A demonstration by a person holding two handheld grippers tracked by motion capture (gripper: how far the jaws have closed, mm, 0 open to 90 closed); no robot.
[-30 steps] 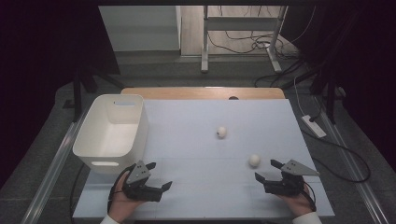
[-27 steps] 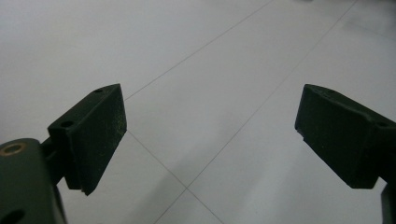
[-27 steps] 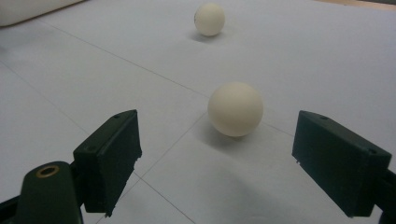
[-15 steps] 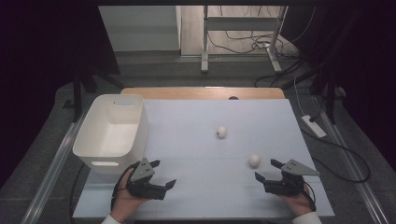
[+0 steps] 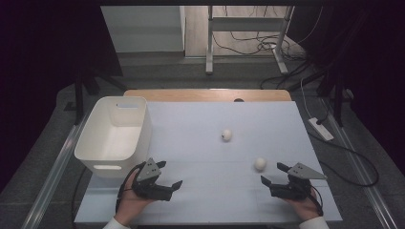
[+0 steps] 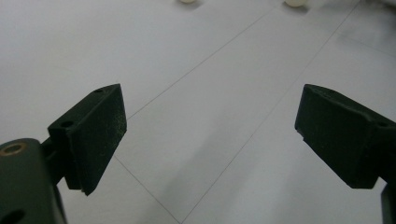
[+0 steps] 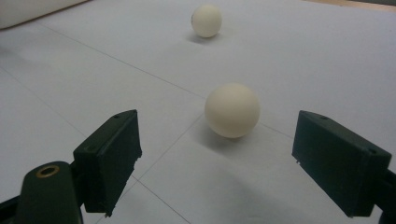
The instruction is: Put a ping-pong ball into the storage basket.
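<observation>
Two balls lay loose on table (image 5: 191,124); near ball (image 7: 232,110) sat just ahead of right gripper (image 7: 217,158), jaws spread, likely lined up for grab; far ball (image 7: 206,20) beyond; left gripper (image 6: 210,135) spread, empty; bin (image 5: 114,136) near it, probably drop spot

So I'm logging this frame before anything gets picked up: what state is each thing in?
Left gripper: jaws open, holding nothing, low over the table.
Right gripper: jaws open, holding nothing, aimed at the near ball.
Near ball: loose on the table, ungripped.
Far ball: loose on the table, apart from both grippers.
White bin: upright, looks empty.
</observation>
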